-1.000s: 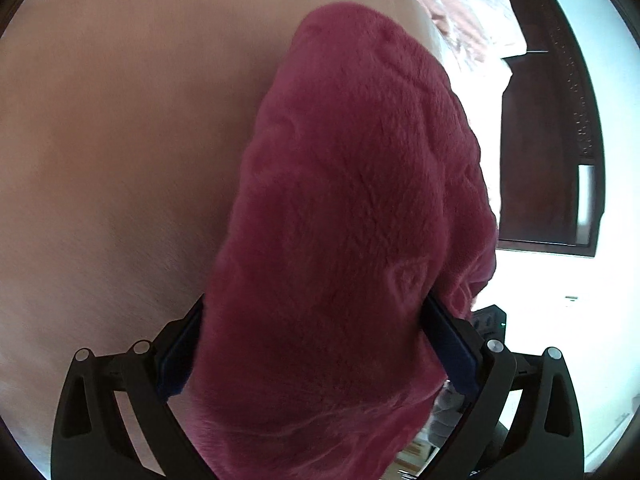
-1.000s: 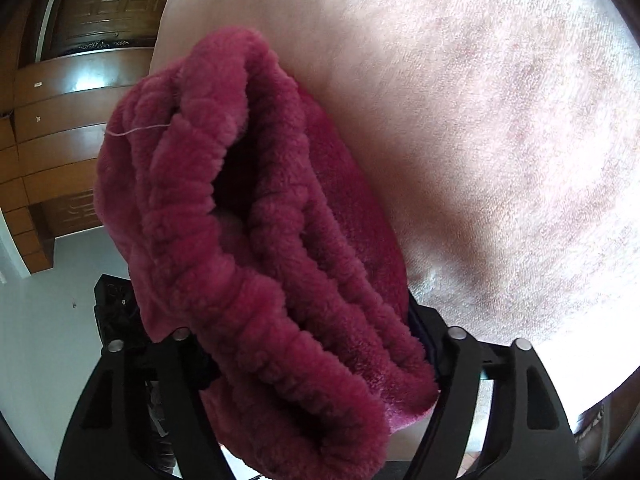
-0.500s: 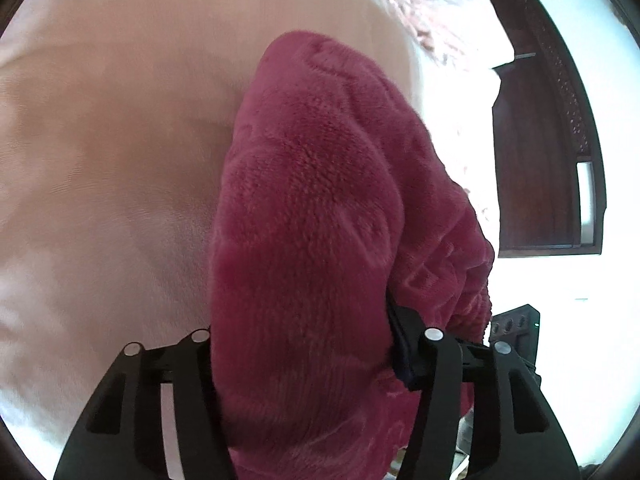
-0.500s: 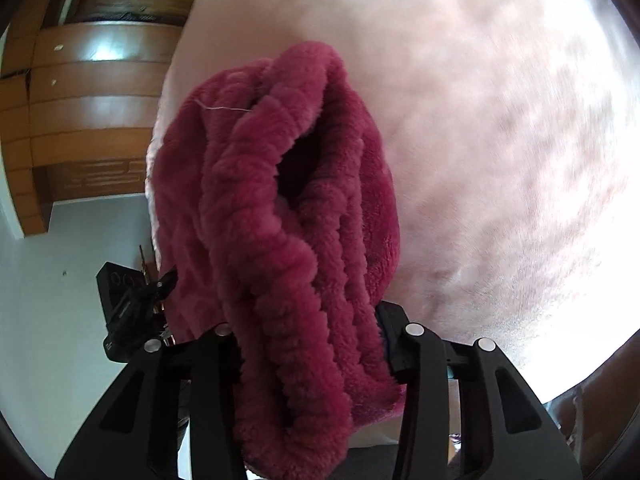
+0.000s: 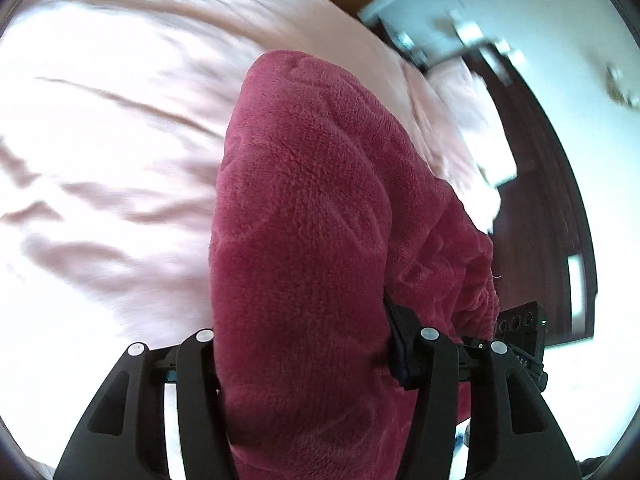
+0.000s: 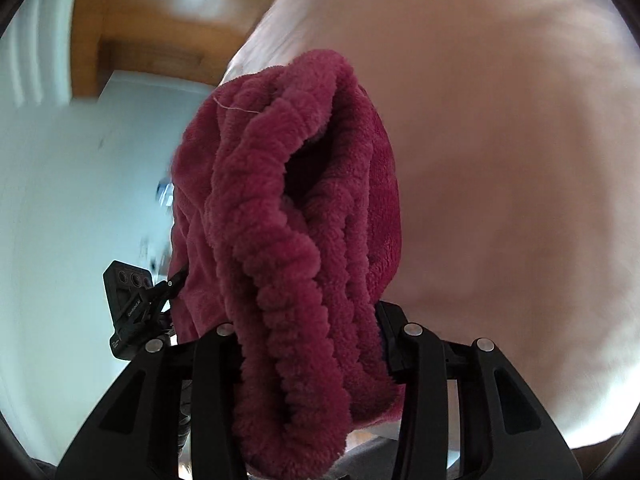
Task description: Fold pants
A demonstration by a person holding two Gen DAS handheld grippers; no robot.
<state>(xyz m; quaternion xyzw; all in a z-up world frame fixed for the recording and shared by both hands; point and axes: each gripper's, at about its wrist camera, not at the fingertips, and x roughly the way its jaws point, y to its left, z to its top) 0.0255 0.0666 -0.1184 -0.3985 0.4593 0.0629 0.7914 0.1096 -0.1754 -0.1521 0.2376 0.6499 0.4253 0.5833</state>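
Note:
The pants are dark red fleece, bunched into a thick folded bundle. My left gripper is shut on one end of them; the fabric fills the gap between its black fingers and hides the tips. My right gripper is shut on the ribbed waistband end of the pants, which hangs over its fingers. The bundle is held up above the pink bed sheet. The other gripper shows at the right edge of the left wrist view and at the left of the right wrist view.
The pink sheet covers the bed under both grippers. A dark wooden headboard and a pale wall stand at the right in the left wrist view. A brown wooden cabinet and a pale floor lie beyond the bed edge in the right wrist view.
Both grippers have closed tighter on the pants and swung with the bundle; the background has shifted and blurred. More of the bed and room now shows behind the fabric.

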